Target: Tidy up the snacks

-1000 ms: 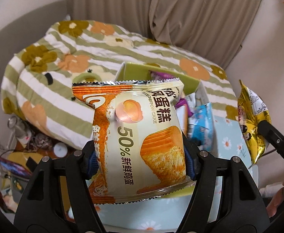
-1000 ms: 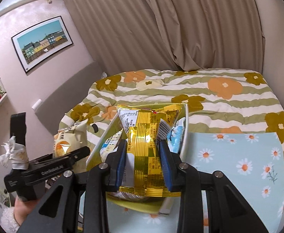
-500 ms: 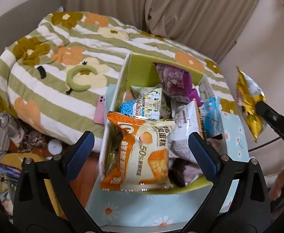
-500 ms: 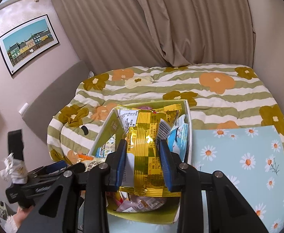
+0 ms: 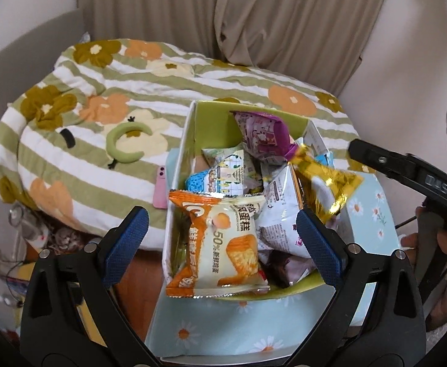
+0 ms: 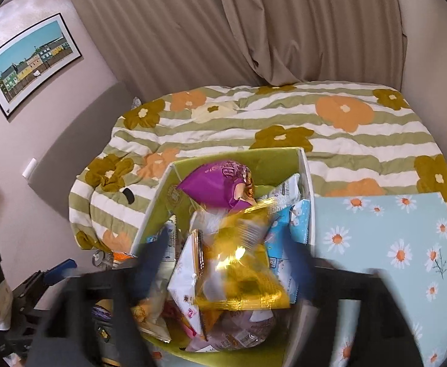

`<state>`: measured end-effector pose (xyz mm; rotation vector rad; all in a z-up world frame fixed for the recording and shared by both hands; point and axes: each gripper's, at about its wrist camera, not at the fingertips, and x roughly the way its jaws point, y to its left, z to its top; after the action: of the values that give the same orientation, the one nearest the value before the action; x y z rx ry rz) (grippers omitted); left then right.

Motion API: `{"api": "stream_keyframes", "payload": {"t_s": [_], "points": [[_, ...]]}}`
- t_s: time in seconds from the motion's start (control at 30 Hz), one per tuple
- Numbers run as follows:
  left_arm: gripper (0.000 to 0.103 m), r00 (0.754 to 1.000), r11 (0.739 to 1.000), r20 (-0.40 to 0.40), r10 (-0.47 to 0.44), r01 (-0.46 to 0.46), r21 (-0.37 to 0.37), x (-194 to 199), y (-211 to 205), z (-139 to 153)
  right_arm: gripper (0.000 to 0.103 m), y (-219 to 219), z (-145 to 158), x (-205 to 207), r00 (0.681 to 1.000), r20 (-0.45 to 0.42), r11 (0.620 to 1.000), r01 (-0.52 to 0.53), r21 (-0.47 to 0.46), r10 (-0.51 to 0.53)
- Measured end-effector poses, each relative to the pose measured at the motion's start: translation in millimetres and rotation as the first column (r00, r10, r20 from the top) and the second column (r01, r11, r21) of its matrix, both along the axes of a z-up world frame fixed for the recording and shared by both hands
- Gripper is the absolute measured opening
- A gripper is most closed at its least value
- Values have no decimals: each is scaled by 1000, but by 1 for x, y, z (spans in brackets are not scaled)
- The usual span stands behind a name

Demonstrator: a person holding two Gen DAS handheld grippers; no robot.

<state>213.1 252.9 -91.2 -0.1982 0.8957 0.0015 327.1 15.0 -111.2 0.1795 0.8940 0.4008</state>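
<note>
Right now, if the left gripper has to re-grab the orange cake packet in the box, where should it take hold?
Grip the orange cake packet across its puffed middle, coming from above and the near side. It leans on the green box front wall, both side edges exposed.

Left hand-held gripper point(image 5: 220, 235) gapes wide; right hand-held gripper's point(image 6: 223, 263) jaws are opening.

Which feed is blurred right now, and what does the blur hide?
Right wrist view: motion blur smears the opening right gripper and the gold snack packet between its fingers, with glare on the foil. Left wrist view: sharp, only fisheye bending; orange chiffon cake packet readable.
</note>
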Motion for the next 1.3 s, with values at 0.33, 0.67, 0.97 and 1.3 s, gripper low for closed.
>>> {"api": "stream_keyframes", "payload": {"t_s": [0.33,0.67,0.97,1.3], "points": [[97,998,998,59,19,-23,55,-39,-36,26,99,-26,15,-47,998,60,999,-10,-33,12],[100,983,993,181,-11,-11,118,-97,-92,85,99,-90,72,-121,983,175,998,57,-42,-49],[103,958,981,285,-34,-22,191,-144,-132,112,102,-135,92,-183,954,262,971,190,-144,-148],[103,944,981,325,-62,-3,196,-174,-163,117,102,-163,93,-220,926,312,940,281,-195,-212]]}}
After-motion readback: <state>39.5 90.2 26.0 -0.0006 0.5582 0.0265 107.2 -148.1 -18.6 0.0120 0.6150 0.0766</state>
